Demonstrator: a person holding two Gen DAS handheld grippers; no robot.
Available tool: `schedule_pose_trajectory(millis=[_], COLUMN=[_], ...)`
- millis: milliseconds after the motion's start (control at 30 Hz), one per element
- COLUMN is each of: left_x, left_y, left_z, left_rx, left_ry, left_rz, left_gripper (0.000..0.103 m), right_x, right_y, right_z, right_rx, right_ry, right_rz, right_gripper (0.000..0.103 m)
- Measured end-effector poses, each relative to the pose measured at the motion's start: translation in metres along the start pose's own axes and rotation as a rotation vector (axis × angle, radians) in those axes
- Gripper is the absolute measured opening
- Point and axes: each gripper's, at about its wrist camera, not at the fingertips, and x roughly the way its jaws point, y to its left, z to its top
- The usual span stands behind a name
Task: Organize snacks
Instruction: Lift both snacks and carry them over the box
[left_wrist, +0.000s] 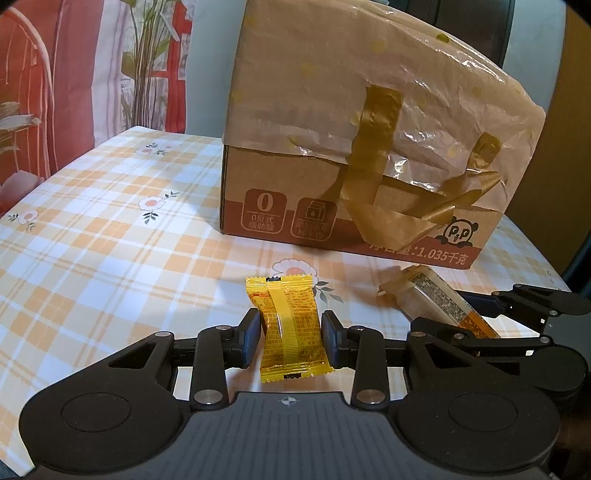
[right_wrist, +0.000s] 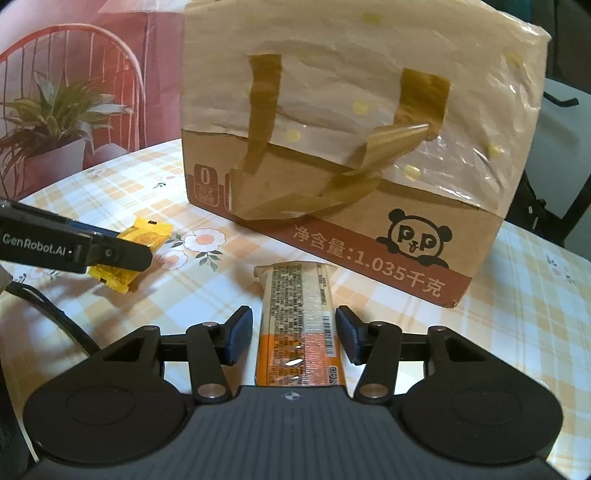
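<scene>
A small yellow snack packet sits between the pads of my left gripper, which is shut on it, low over the table. It also shows in the right wrist view, held by the left gripper. A long orange and clear snack bar lies on the table between the fingers of my right gripper; the pads stand a little apart from its sides, so the gripper is open. The bar also shows in the left wrist view, with the right gripper around it.
A cardboard box with a plastic bag liner and gold tape strips stands on the checked floral tablecloth just behind both snacks; it also shows in the right wrist view. A floral curtain hangs behind the table.
</scene>
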Motion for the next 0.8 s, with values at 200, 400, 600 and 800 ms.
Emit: schedule_pose_trajectory(millis=[200, 400, 600, 800], left_x=[0.001, 0.002, -0.010, -0.026], left_y=[0.000, -0.001, -0.005, -0.003], left_z=[-0.001, 0.000, 0.006, 0.017], left_rx=[0.000, 0.000, 0.017, 0.001], left_ry=[0.006, 0.006, -0.032, -0.077], left_rz=[-0.001, -0.002, -0.044, -0.060], left_gripper=[0.038, 0.038, 0.038, 0.038], right_x=[-0.001, 0.001, -0.004, -0.038], right_y=[0.001, 0.001, -0.007, -0.028], right_z=[0.000, 0.000, 0.000, -0.005], right_rx=[-0.013, -0.013, 0.027, 0.111], right_ry=[0.009, 0.010, -0.012, -0.018], right_rz=[-0.004, 0.002, 0.005, -0.025], right_gripper=[0.052, 0.048, 0.039, 0.039])
